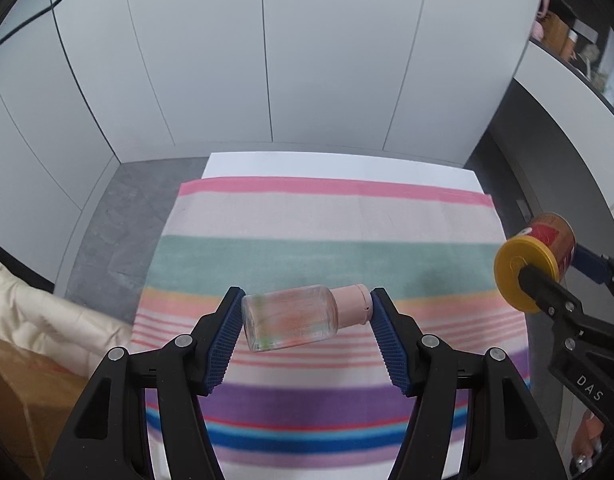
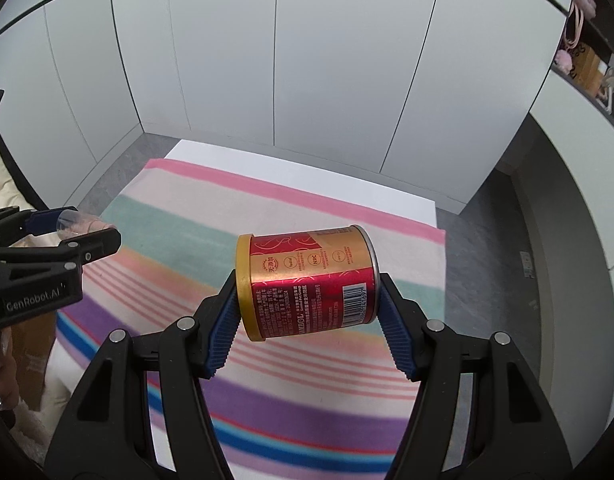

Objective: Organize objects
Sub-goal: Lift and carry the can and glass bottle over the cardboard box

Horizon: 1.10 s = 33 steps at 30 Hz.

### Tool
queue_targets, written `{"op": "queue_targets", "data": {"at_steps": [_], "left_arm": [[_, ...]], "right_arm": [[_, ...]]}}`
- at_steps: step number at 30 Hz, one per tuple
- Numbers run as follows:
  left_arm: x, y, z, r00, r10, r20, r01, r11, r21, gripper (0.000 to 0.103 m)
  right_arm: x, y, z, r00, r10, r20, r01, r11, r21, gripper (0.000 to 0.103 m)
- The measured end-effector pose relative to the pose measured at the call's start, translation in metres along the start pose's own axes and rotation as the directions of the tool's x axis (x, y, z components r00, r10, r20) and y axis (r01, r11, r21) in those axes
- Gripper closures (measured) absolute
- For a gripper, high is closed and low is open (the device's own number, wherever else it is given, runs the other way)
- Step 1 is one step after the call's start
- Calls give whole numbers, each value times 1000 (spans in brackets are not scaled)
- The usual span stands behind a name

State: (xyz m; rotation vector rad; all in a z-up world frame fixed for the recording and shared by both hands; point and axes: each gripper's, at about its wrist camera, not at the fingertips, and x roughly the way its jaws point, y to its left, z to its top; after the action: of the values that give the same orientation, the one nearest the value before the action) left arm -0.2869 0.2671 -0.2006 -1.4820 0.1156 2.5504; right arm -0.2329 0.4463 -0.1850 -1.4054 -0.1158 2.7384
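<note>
Left wrist view: clear bottle (image 1: pixel 289 317) with a pink cap is lying sideways, pinched end to end by the left gripper (image 1: pixel 307 312) above the striped cloth (image 1: pixel 307 216). Right gripper (image 2: pixel 309 296) is clamping a red-gold can (image 2: pixel 307 282). White cabinet panels (image 1: pixel 267 60) are filling the background; shelf items are blurring.

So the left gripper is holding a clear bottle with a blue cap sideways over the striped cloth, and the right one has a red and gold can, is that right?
Almost. The cap is pale pink, not blue; the blue you saw is the finger pads. The left wrist view shows the left gripper holding the clear plastic bottle with its pink cap sideways over the striped cloth. The right gripper does hold the red and gold cylindrical can.
</note>
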Motion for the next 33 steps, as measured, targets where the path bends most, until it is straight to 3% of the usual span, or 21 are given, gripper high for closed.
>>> {"op": "queue_targets", "data": {"at_steps": [12,19,27,33], "left_arm": [[-84,41,-27,998,-18,63,21,998,-55,39],[-121,111,-64,997,32,77,-21,989,-143,38],[-155,223,-119,985,160,60,-132,937,-323,38],[-180,292,-163,973,228,41,-190,886,-423,38]], "right_arm": [[-68,50,-16,1000,18,6,-18,999,-31,36],[-95,98,-15,995,96,37,-94,994,-53,36],[-121,190,-9,976,209,55,-199,968,-150,36],[-142,285,-11,952,304,44,-280,919,-277,36]]}}
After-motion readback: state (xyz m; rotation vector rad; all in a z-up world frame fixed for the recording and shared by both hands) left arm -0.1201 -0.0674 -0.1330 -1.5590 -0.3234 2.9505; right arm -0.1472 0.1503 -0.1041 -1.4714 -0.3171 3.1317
